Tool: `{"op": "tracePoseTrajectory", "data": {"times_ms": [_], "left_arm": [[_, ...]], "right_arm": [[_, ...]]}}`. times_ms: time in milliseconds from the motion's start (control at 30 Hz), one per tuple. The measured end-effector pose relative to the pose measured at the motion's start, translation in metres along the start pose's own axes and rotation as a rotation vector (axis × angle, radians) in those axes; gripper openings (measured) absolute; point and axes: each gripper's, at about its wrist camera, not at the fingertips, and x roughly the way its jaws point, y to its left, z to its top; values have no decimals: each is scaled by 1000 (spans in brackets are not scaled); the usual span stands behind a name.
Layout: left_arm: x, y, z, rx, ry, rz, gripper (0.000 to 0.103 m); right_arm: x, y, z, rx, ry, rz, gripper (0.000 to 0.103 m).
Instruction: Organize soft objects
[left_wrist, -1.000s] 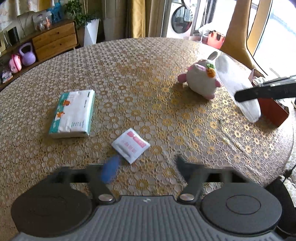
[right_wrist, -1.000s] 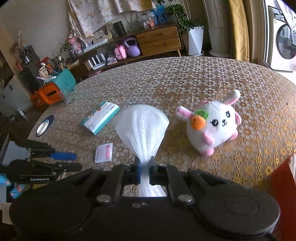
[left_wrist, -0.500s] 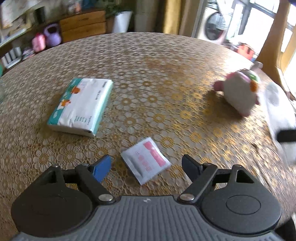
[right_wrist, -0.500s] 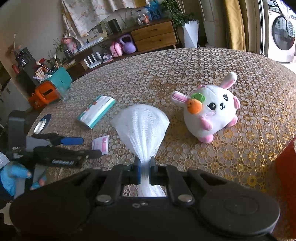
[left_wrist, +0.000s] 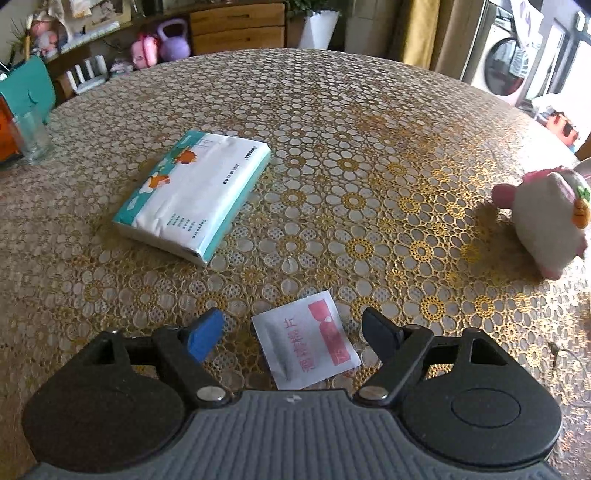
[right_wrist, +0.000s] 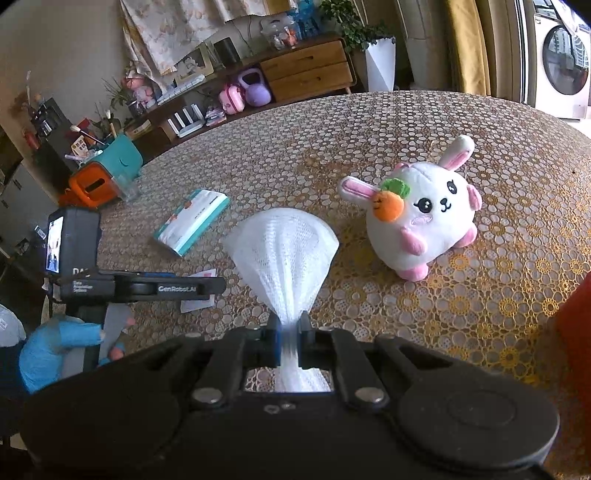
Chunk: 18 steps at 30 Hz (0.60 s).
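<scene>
On the round table covered in gold floral lace (left_wrist: 369, 122), a small white sachet with pink print (left_wrist: 306, 339) is being straddled by the left gripper (left_wrist: 293, 332), whose jaws have just been closing but are standing apart, untouching. A bunched white mesh cloth (right_wrist: 282, 251) is being clamped by the right gripper (right_wrist: 288, 338) beside a white plush rabbit with a carrot (right_wrist: 421, 210); a teal-and-white tissue pack (left_wrist: 195, 195) is lying apart.

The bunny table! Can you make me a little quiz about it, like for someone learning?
1. True or false: the plush bunny lies on its back.
2. What lies between the left hand-held gripper's open fingers?
A. small sachet
B. tissue pack
C. drinking glass
3. What does the right hand-held gripper pinch?

Key:
1. False, it sits upright.
2. A
3. White mesh cloth.
</scene>
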Motion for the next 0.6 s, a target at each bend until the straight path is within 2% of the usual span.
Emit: {"op": "tracePoseTrajectory", "data": {"times_ms": [67, 133, 233, 333, 367, 600], "left_arm": [[-2, -2, 0, 10, -15, 7, 65], [-3, -3, -1, 10, -21, 8, 61], [-5, -4, -1, 15, -35, 9, 45], [-4, -5, -1, 25, -41, 1, 41], [-5, -4, -2, 22, -44, -9, 37], [-14, -3, 0, 7, -53, -57, 33]], "right_arm": [[-1, 0, -1, -1, -1, 0, 7], [-2, -1, -1, -1, -3, 2, 7], [-4, -3, -3, 3, -5, 0, 7], [-6, -5, -6, 9, -7, -2, 7], [-7, -5, -7, 11, -8, -3, 7], [-16, -12, -13, 28, -18, -16, 7]]}}
